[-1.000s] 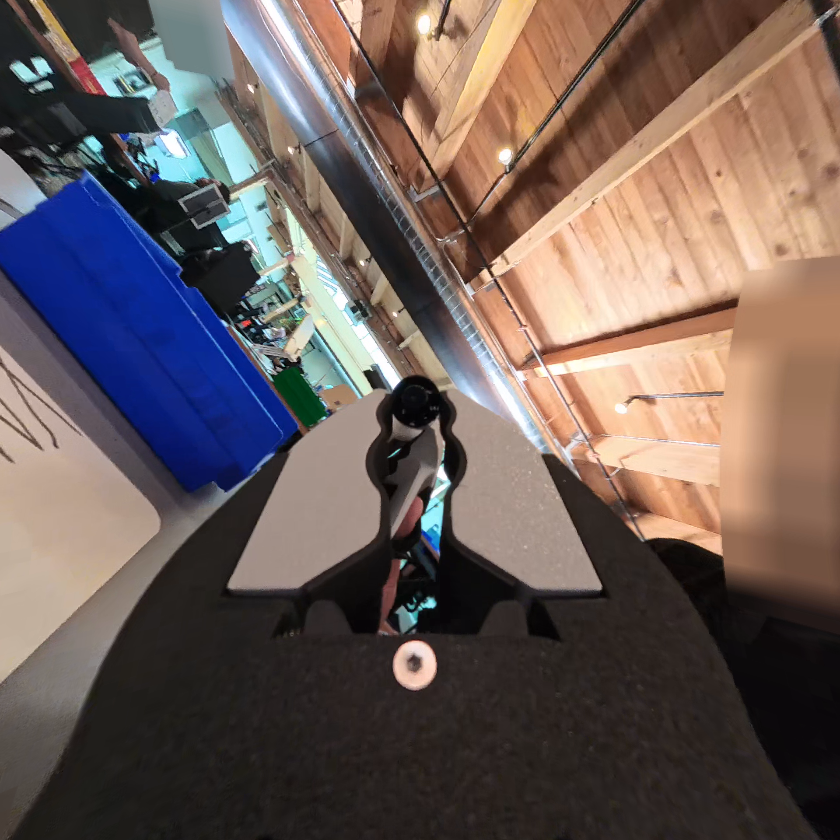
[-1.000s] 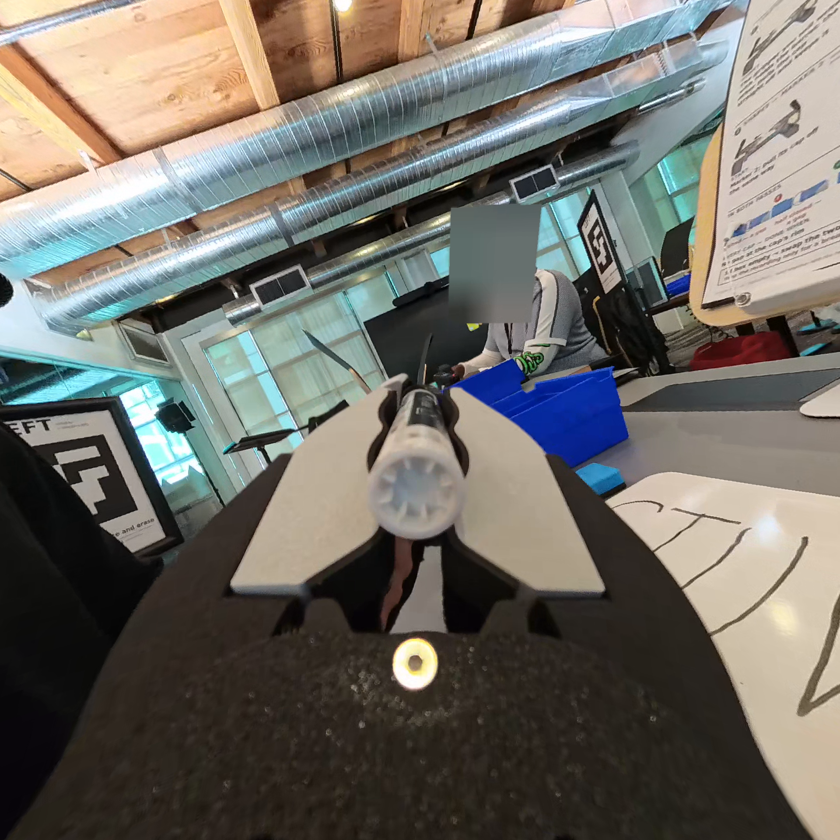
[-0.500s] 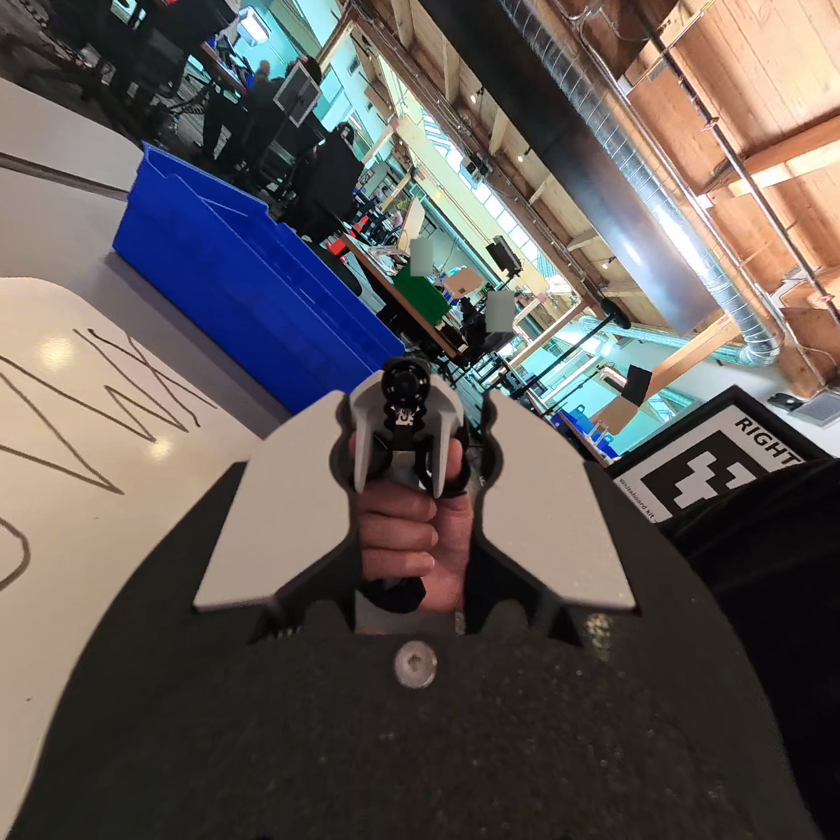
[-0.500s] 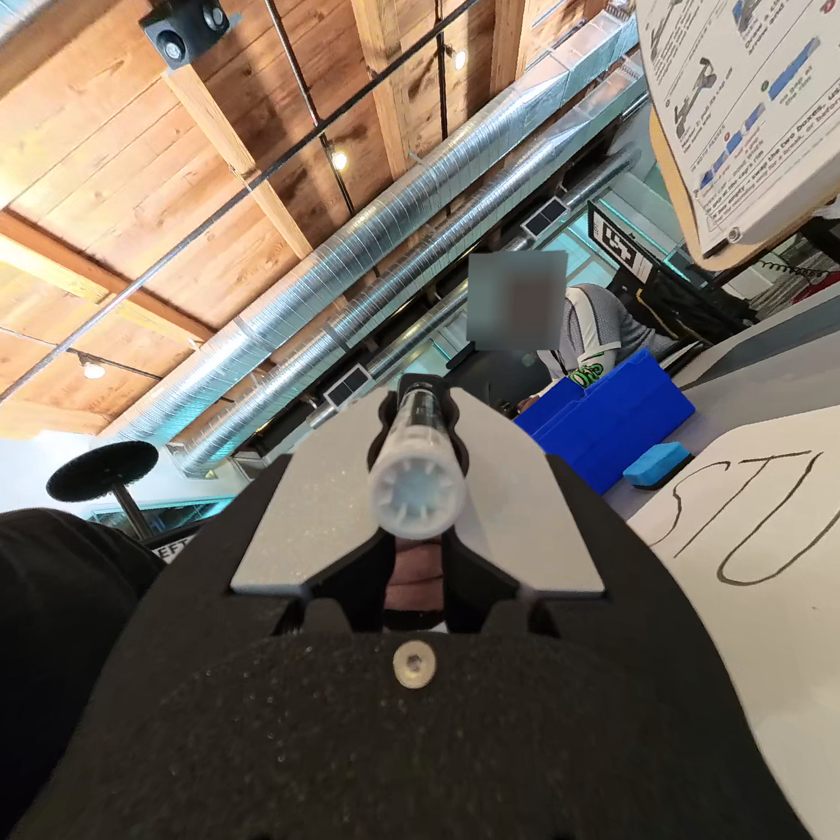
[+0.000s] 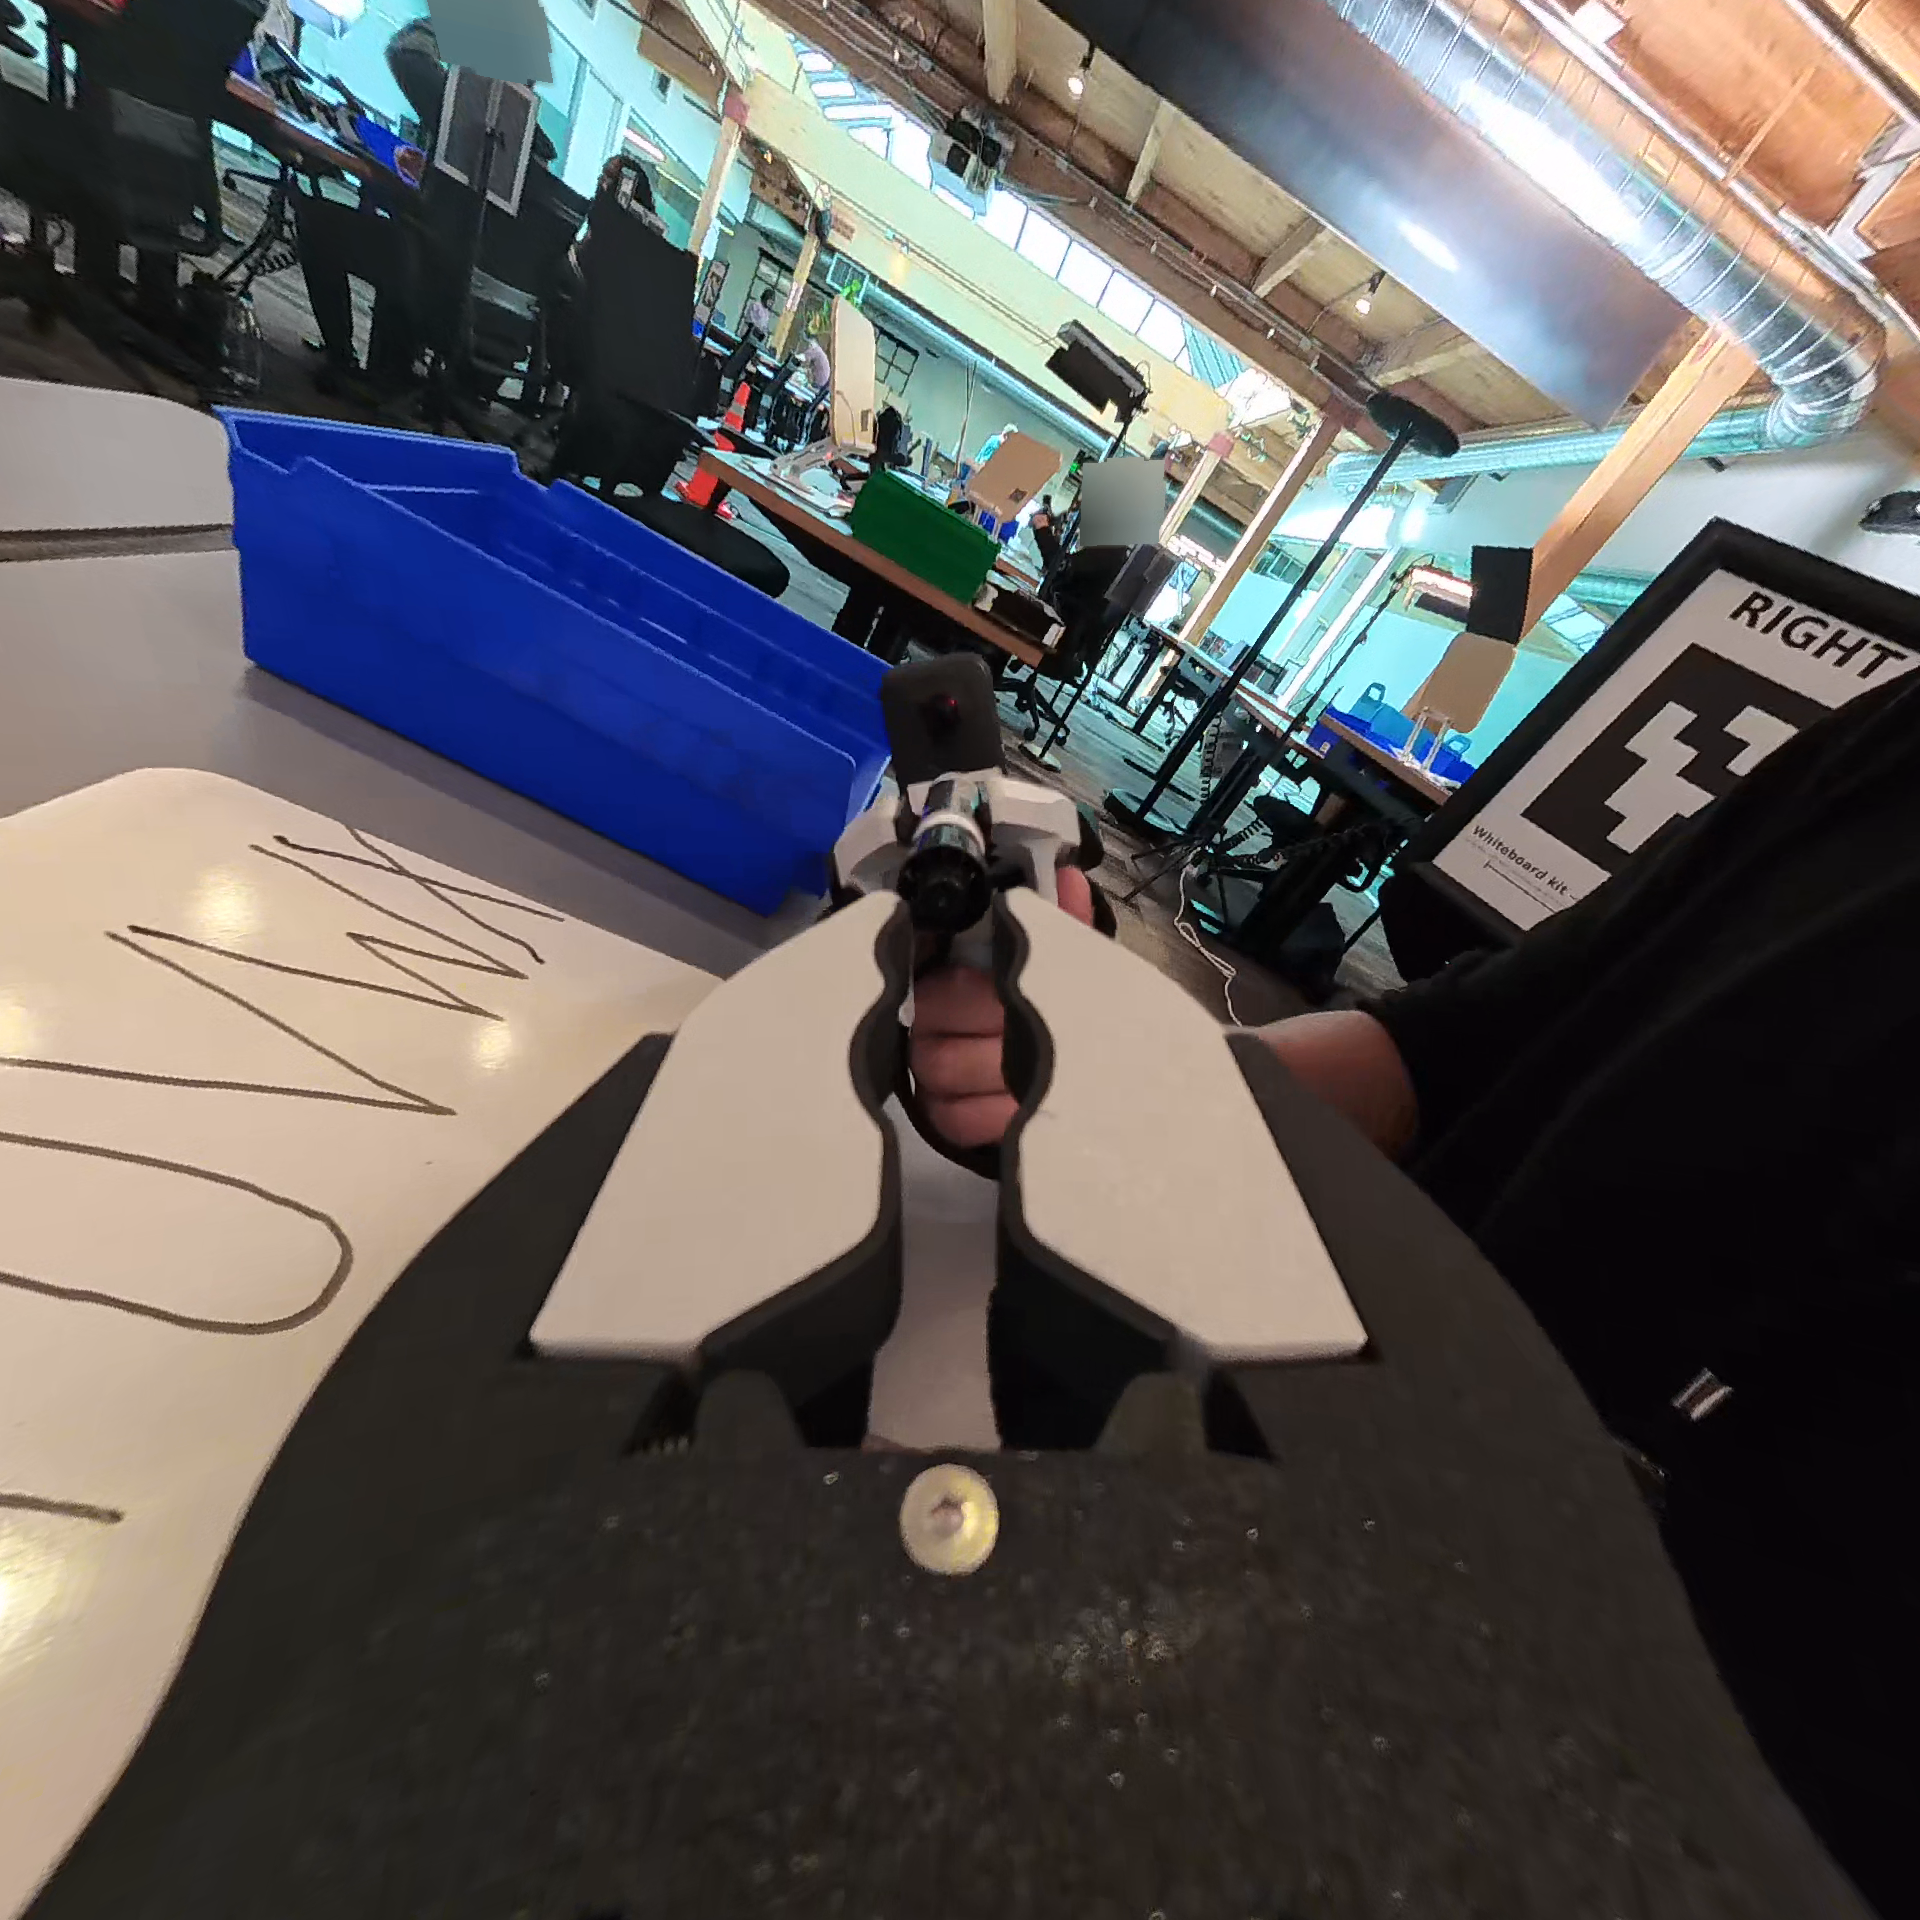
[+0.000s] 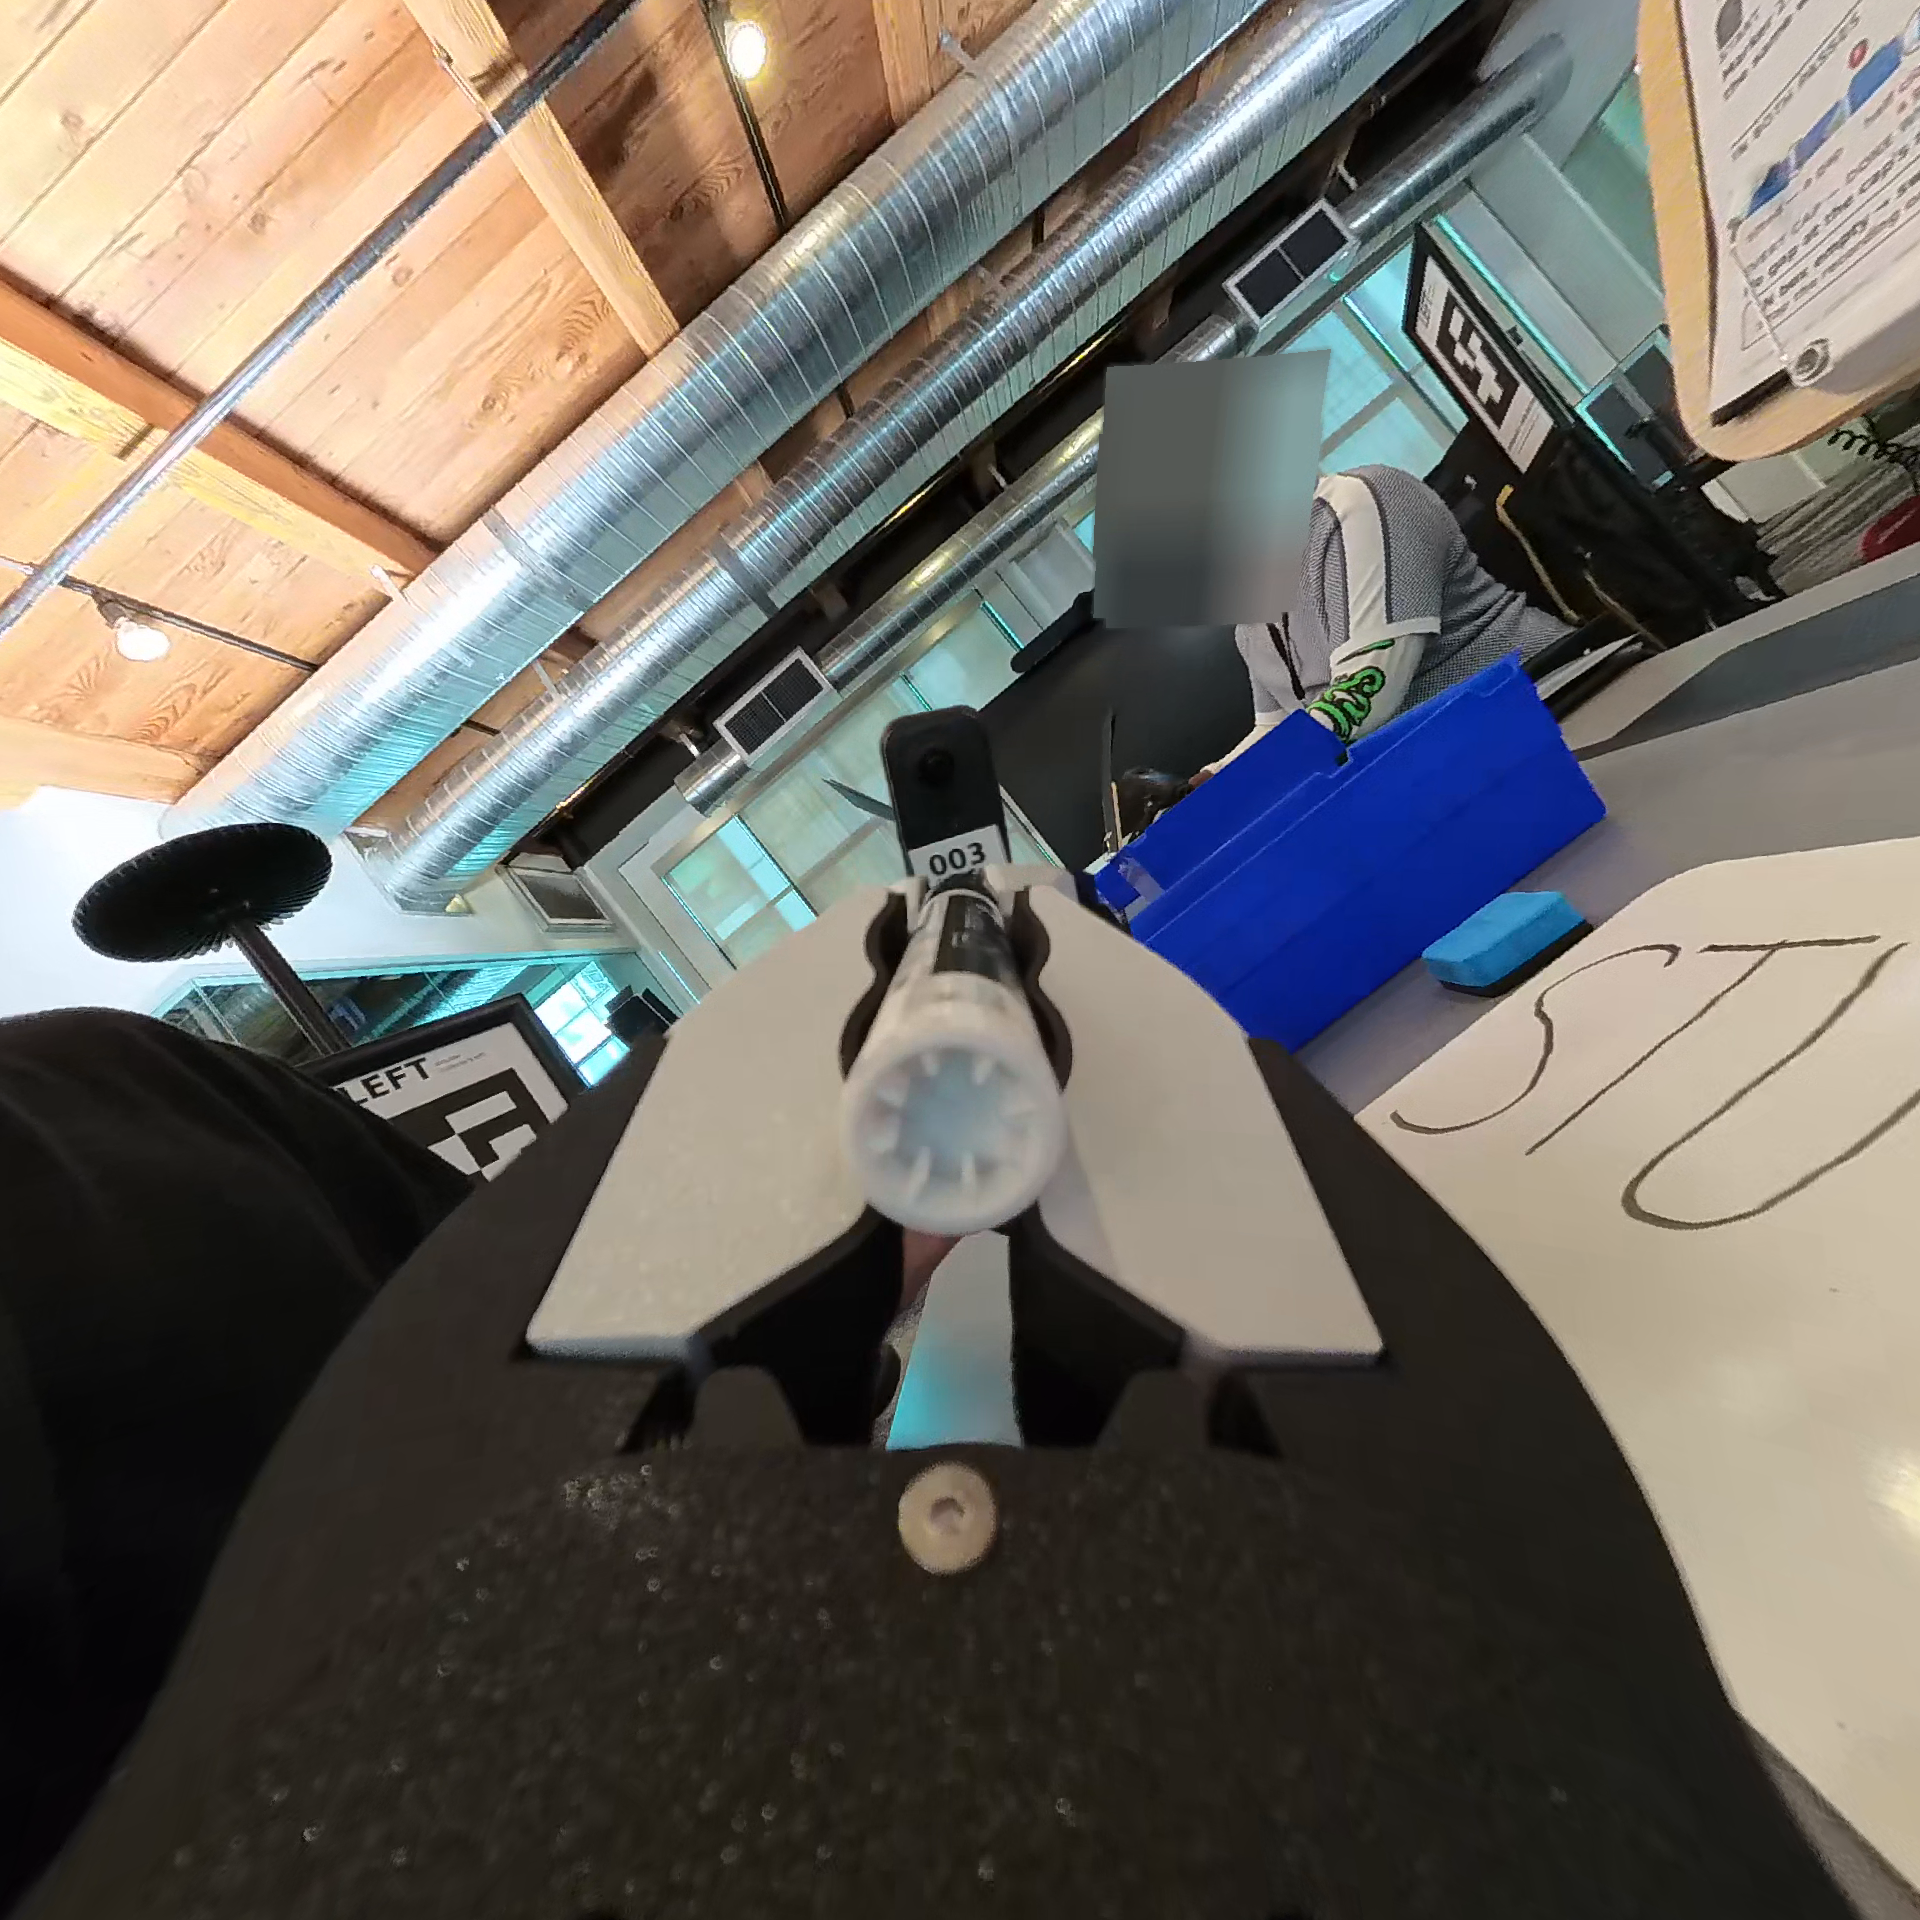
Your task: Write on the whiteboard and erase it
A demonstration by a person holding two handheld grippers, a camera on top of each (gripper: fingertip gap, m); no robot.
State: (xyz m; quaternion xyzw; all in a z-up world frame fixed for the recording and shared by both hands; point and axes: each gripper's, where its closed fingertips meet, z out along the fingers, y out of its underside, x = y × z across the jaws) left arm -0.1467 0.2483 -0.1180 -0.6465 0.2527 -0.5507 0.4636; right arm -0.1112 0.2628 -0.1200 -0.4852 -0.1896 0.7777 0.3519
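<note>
The white whiteboard (image 5: 260,1143) lies on the grey table with black marker strokes on it; it also shows in the right wrist view (image 6: 1714,1351). My right gripper (image 6: 958,914) is shut on the marker (image 6: 954,1132), whose white rear end faces the camera. The two grippers face each other. My left gripper (image 5: 945,920) is closed to marker width around the black cap (image 5: 943,883) at the marker's far end. A hand (image 5: 961,1060) holds the right gripper behind it. A blue eraser (image 6: 1507,940) lies by the board's far corner.
A blue bin (image 5: 520,644) stands on the table beyond the board, also in the right wrist view (image 6: 1351,862). Framed black-and-white marker signs stand at the sides (image 5: 1704,748) (image 6: 457,1101). A person (image 6: 1371,582) sits behind the bin. A clipboard with a sheet (image 6: 1787,208) hangs at upper right.
Both views have tilted down from the ceiling toward the table. My left gripper opened half a second ago and has closed again around the cap end. The right gripper has kept the marker.
</note>
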